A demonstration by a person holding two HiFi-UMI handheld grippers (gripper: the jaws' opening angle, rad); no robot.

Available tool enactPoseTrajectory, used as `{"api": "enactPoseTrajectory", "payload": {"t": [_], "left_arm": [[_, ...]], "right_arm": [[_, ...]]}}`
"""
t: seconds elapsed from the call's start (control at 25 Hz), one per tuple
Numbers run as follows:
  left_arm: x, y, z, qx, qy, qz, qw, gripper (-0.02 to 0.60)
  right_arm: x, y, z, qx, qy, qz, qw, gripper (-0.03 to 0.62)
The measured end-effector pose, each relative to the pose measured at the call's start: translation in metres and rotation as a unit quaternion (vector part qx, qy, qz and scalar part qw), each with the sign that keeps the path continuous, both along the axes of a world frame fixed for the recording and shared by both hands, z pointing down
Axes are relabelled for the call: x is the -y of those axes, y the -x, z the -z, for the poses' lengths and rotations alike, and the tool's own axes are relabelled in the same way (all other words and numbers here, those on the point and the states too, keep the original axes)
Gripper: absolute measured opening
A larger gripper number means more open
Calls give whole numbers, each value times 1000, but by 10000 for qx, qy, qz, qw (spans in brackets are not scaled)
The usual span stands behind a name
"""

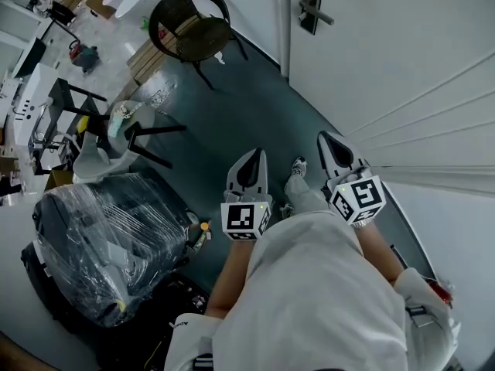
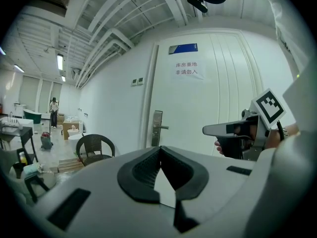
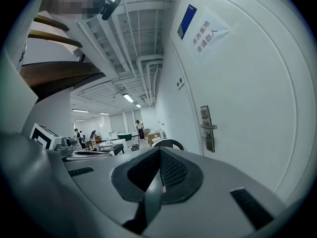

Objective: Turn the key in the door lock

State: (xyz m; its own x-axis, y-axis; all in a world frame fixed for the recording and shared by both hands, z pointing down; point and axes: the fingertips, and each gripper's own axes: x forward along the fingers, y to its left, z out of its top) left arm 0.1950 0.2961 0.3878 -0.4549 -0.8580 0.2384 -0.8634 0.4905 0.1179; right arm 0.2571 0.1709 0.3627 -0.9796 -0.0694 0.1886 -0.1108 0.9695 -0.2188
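**Both grippers pressed shut, lock sitting well ahead on the white door**

The person is holding the left gripper [image 1: 254, 156] and the right gripper [image 1: 325, 139] side by side in front of the body, both pointing toward the white door [image 1: 387, 45]. In the left gripper view the jaws are lying pressed together at the tips with nothing between them. In the right gripper view the jaws are likewise meeting at the tips; nothing can be made out in their grip.

The lock plate [image 1: 310, 2] with its lever handle [image 1: 325, 17] is sitting at the door's edge, well apart from both grippers, with neither one touching it. It is showing too small to tell the keyhole or a key. A paper sign [image 2: 187, 69] with red print is hanging high on the door under a blue label [image 2: 183, 48].

A dark wicker chair [image 1: 189, 23] is standing on the dark floor [image 1: 247, 107] to the left of the door. A bulky item wrapped in clear plastic [image 1: 100, 238] is resting at the person's left. One shoe [image 1: 298, 165] is showing between the two grippers
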Motion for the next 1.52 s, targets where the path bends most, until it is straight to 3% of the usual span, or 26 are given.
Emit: {"api": "enactPoseTrajectory", "payload": {"t": [0.52,1.0,1.28,1.52], "left_arm": [[99,101,8,352,259,-9,9990,9],[161,147,-6,175,243,-315,9991,9],[205,189,-24,34,193,-1153,9931,9],[264,224,-12,85,127,-2207,9752,9]], "right_arm": [[99,107,-8,100,43,8,9999,-8],[152,146,-11,50,-35,-324,9995,-8],[177,165,-24,-138,-105,-1131,9934,-8],[207,186,-7,-152,-156,-2051,9785,-8]]}}
